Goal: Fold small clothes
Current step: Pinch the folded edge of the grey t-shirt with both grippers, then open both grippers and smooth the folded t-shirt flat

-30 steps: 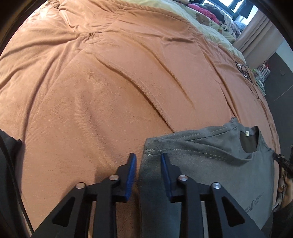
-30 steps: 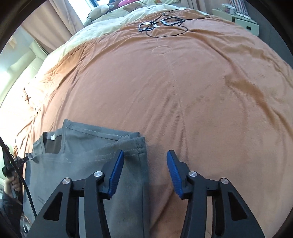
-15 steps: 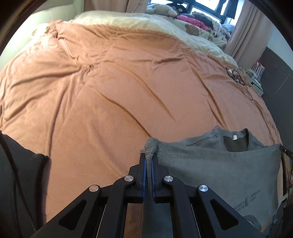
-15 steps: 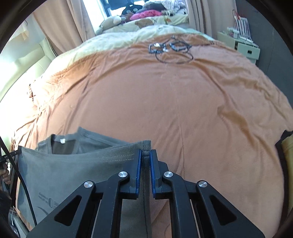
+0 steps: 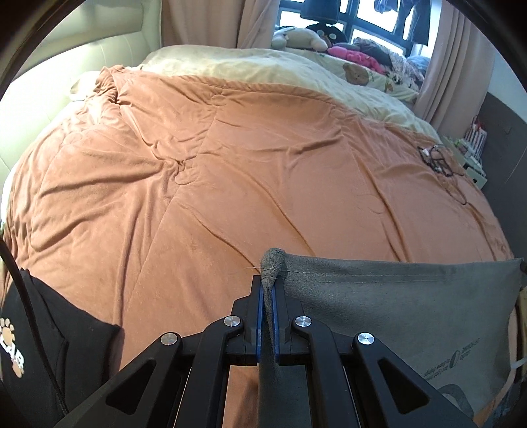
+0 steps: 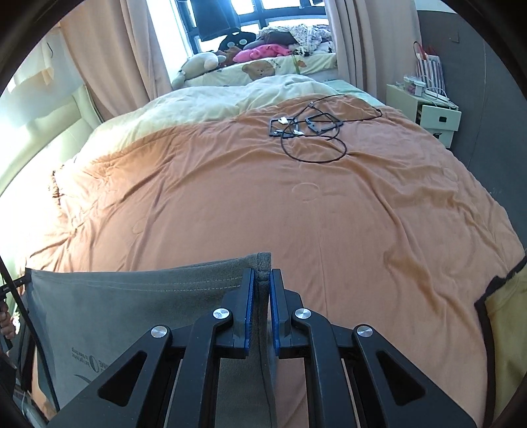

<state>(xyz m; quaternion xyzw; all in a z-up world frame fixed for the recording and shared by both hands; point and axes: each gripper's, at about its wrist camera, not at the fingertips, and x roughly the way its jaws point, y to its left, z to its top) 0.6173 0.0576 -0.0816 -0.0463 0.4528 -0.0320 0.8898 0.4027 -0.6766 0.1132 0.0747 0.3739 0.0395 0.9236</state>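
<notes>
left tongs (image 5: 268,289) pinched closed, right tongs (image 6: 261,289) pinched closed, both raised

Daylight from window (image 6: 263,19) at far end of bed (image 6: 329,204), glass blown out white. Bed's far-left corner washed pale w/ glare in right view; near part evenly lit, soft crease shadows. Both views sharp, no motion blur. Heavy fisheye: bed bulges, black vignette at corners. Claws (image 5: 268,316) dark, little detail, slight shadow under them.

An orange blanket (image 6: 329,214) covered the bed, with black cables (image 6: 309,131) lying on it, plush toys (image 6: 201,62) by the window beyond.
</notes>
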